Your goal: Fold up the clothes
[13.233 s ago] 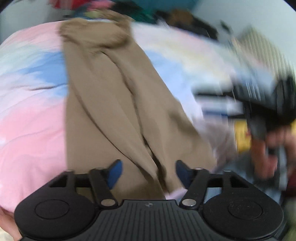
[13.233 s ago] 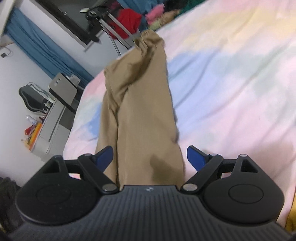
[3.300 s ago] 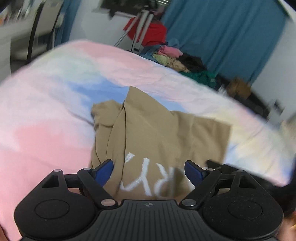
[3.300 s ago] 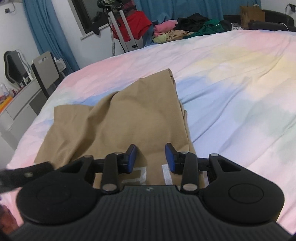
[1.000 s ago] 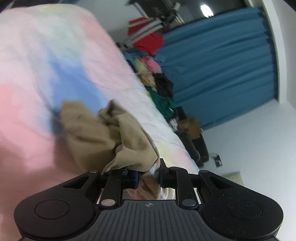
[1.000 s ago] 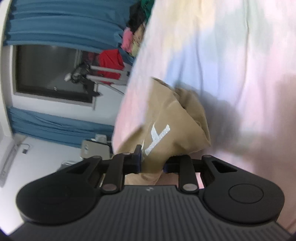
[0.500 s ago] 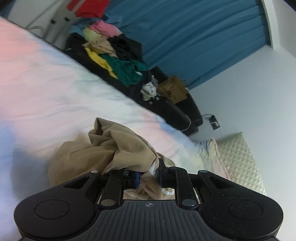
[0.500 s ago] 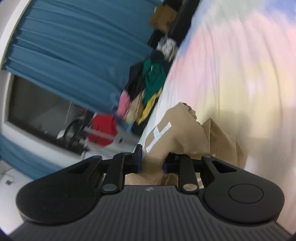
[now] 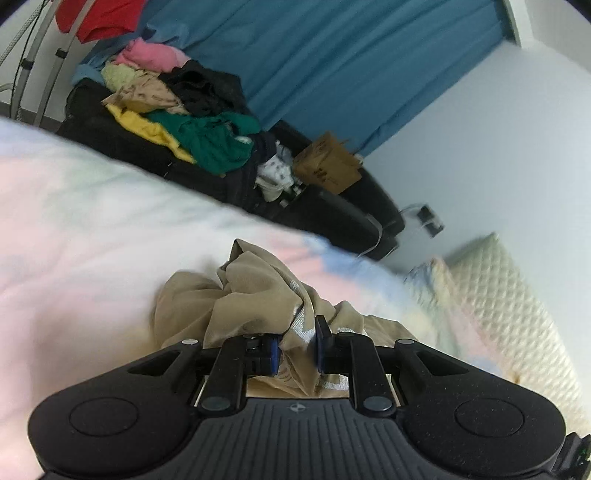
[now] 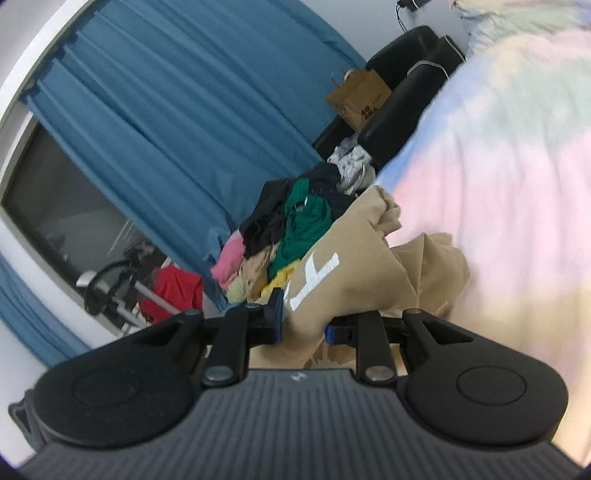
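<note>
While both cameras are tilted, the layout still reads: pastel bedsheet (image 9: pixel 92 240) in pink, blue and pale yellow fills the near ground, soft and slightly blurred. Far side of the bed sits a black sofa (image 9: pixel 332 218) loaded with a pile of clothes (image 9: pixel 192 122): pink, yellow, green, black, beige. A brown paper bag (image 9: pixel 327 162) stands at the right end of that pile, a small white patterned cloth just left of it. Blue curtain (image 9: pixel 314 66) covers the far wall; a red garment (image 9: pixel 96 14) hangs on a metal rack at far left. Right wrist view adds a dark window (image 10: pixel 62 218) left of the curtain. White quilted headboard (image 9: pixel 509 291) at right in the left view, with a wall socket and cable beyond it.

Tan garment (image 9: pixel 258 299) with white lettering is bunched up, not flat. Left gripper (image 9: pixel 297 349) is clamped on a gathered fold of it, blue pads pressing cloth from both sides; the rest slumps onto the sheet just beyond the fingertips. Right gripper (image 10: pixel 303 321) is likewise closed on the tan garment (image 10: pixel 354 273): the cloth rises from between its jaws, white letter showing, and drapes to the right onto the sheet, its right pad mostly covered by fabric
</note>
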Tool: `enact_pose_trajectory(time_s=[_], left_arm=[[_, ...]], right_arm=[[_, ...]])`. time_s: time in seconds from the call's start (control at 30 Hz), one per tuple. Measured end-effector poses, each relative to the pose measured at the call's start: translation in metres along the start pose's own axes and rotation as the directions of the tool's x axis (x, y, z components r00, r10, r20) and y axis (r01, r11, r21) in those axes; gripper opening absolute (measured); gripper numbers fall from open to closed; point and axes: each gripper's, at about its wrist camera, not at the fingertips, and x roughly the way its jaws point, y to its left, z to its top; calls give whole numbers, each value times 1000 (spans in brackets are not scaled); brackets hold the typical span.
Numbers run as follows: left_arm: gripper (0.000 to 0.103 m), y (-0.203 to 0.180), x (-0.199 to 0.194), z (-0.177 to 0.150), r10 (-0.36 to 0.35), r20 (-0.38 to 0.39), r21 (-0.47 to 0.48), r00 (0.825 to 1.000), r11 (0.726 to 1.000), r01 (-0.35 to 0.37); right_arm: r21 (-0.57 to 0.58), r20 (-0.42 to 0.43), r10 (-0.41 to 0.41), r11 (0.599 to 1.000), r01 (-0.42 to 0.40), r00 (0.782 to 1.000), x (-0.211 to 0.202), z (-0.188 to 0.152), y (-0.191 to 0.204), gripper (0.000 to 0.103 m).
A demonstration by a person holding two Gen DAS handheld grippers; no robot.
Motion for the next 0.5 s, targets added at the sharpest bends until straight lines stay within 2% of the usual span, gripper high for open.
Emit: enact_pose_trajectory(time_s=[0.2, 0.3, 0.43, 0.5], left_arm=[[19, 63, -13, -67, 21, -125, 23, 992, 1000, -19], [21, 79, -15, -89, 63, -129, 27, 990, 998, -60], [29, 73, -25, -96, 120, -119, 90, 986, 990, -110], [40, 64, -35, -94, 154, -110, 134, 982, 981, -139]], right_arm=[[82, -48, -62, 994, 66, 997, -23, -81, -41, 24], [74, -67, -124, 989, 129, 990, -37, -116, -50, 26], [75, -98, -191, 977, 199, 977, -38, -128, -51, 30], [76, -129, -228, 968, 239, 965, -43, -122, -42, 30]])
